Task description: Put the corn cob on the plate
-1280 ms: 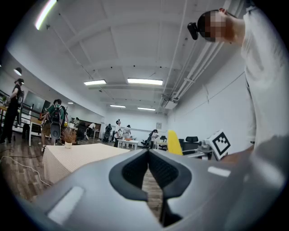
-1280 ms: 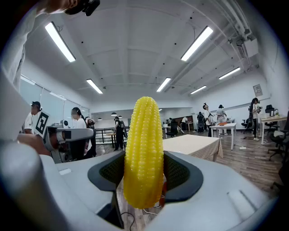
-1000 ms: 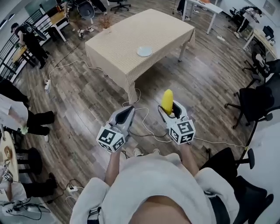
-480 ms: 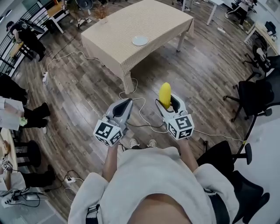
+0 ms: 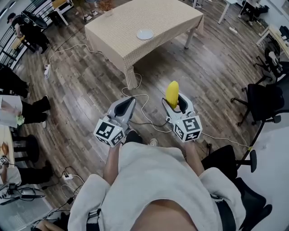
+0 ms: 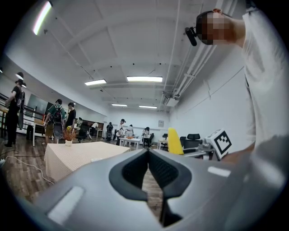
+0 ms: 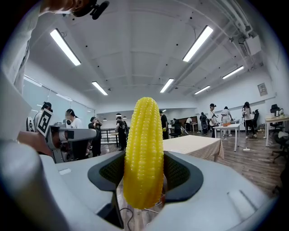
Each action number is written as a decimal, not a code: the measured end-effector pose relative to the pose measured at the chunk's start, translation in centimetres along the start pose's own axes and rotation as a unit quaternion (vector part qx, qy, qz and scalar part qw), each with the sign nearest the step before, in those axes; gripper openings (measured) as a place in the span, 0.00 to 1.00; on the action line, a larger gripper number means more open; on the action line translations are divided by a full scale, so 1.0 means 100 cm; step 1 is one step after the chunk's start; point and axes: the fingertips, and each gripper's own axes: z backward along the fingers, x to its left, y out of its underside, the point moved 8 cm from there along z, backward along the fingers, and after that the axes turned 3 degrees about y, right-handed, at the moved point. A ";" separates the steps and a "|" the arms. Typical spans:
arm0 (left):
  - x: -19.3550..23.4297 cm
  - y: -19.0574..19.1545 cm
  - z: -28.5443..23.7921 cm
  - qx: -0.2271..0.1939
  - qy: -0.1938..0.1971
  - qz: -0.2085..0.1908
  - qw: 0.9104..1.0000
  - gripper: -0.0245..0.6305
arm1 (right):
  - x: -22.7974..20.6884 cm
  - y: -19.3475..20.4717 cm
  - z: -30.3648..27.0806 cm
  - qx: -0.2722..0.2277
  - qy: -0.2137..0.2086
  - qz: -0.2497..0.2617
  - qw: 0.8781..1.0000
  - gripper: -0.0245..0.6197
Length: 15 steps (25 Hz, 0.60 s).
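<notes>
A yellow corn cob (image 5: 172, 93) (image 7: 144, 153) stands upright between the pads of my right gripper (image 5: 177, 102) (image 7: 145, 175), which is shut on its lower half. My left gripper (image 5: 129, 102) (image 6: 148, 152) is beside it on the left, jaw tips together and nothing in them. Both are over the wooden floor, well short of the table (image 5: 122, 27) (image 7: 194, 145) with the beige cloth. A small white plate (image 5: 145, 34) lies on that table near its nearer right side. In the left gripper view the corn cob (image 6: 175, 141) shows to the right.
Cables (image 5: 144, 115) trail across the floor between me and the table. Black office chairs (image 5: 264, 101) stand at the right. People (image 5: 27, 29) stand along the left. Further desks (image 5: 228, 5) are behind the table.
Both grippers have moved forward over the floor with the person's steps, and the table has slid toward the picture's top. The corn cob stays in the right gripper.
</notes>
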 end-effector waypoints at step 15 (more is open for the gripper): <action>0.044 0.012 -0.044 0.006 -0.013 0.015 1.000 0.05 | -0.028 0.000 -0.061 0.012 -0.026 0.013 1.000 0.43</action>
